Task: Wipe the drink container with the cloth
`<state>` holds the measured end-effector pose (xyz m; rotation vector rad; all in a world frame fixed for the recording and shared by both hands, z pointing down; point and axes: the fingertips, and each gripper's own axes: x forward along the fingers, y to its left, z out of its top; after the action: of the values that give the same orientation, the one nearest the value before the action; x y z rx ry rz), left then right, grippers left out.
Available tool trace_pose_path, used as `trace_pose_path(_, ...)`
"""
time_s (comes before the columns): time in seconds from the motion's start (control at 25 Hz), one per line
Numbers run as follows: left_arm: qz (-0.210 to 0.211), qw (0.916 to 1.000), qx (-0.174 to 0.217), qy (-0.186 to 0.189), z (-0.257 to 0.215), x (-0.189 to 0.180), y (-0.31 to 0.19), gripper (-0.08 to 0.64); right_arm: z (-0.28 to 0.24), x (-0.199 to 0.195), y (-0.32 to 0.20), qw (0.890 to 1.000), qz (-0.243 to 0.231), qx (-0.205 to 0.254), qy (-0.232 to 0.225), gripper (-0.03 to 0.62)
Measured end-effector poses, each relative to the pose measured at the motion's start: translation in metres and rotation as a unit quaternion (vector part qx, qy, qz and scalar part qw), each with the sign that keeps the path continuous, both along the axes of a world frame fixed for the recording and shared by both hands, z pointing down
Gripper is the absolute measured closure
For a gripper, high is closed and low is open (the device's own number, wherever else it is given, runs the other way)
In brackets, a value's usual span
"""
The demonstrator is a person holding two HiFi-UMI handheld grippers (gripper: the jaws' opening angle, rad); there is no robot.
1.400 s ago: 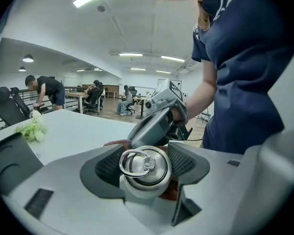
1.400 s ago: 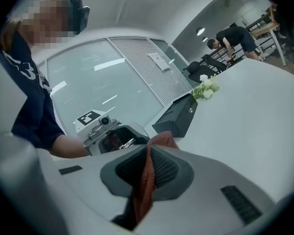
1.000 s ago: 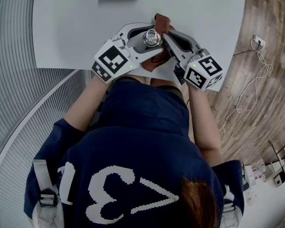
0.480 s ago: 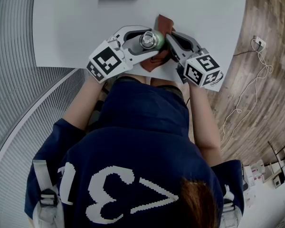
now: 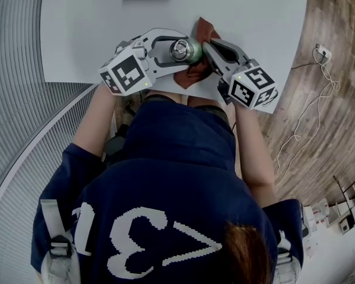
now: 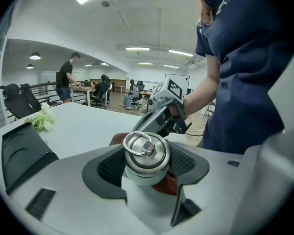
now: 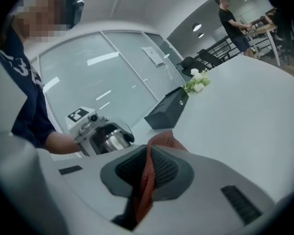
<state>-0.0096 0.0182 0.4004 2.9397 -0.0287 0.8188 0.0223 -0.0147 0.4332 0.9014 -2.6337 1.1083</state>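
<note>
Steel lid with a ring handle, green body: the drink container sits tilted over the near edge of the table. I can't tell if its base touches the top.

- Left gripper is clamped across the container just under the lid, with both ribbed pads on the wall.
- Right gripper is pinched tight on the rust-red cloth. 1 fold sticks up past the jaws and the rest hangs below and beside the container. The cloth looks to be touching its lower side.

Handling, my read:
- The container is rigid, round and smooth, so it will likely try to spin or slide between 2 pads under a sideways wipe. It looks tough enough, with dents the worst case.
- Weight depends on how full it is, which nothing here shows.
- The best hold is where it is now, high on the body under the lid shoulder, so the shoulder acts as a stop. Skip the ring, it looks loose.
- The cloth is limp and light and has no push of its own. Only the bunch close to the jaws can press, so keep that grip short.
</note>
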Motion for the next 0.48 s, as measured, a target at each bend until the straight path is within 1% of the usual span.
trace_pose_path(0.08, 0.005, 1.0, 0.006, -0.001, -0.001, 0.001, 0.0, 0.288, -0.022, -0.012, -0.002, 0.999, -0.013, 0.005, -0.039, 0.551)
trace_pose_path(0.16, 0.013, 0.9997, 0.019, -0.008, -0.001, -0.001, 0.0, 0.288, -0.035, -0.023, -0.002, 0.998, -0.03, 0.012, -0.05, 0.551)
trace_pose_path(0.24, 0.018, 0.9993, 0.029, -0.014, -0.001, -0.003, 0.0, 0.288, -0.034, -0.025, -0.002, 0.999, -0.032, 0.019, -0.037, 0.551)
trace_pose_path(0.36, 0.014, 0.9993, 0.032, -0.015, -0.002, -0.001, 0.001, 0.288, -0.021, -0.014, -0.004, 1.0, -0.007, 0.011, -0.019, 0.551)
trace_pose_path(0.48, -0.026, 0.9995, 0.011, -0.011, -0.002, 0.005, 0.0, 0.288, -0.006, 0.0, -0.005, 1.0, 0.01, 0.001, 0.01, 0.551)
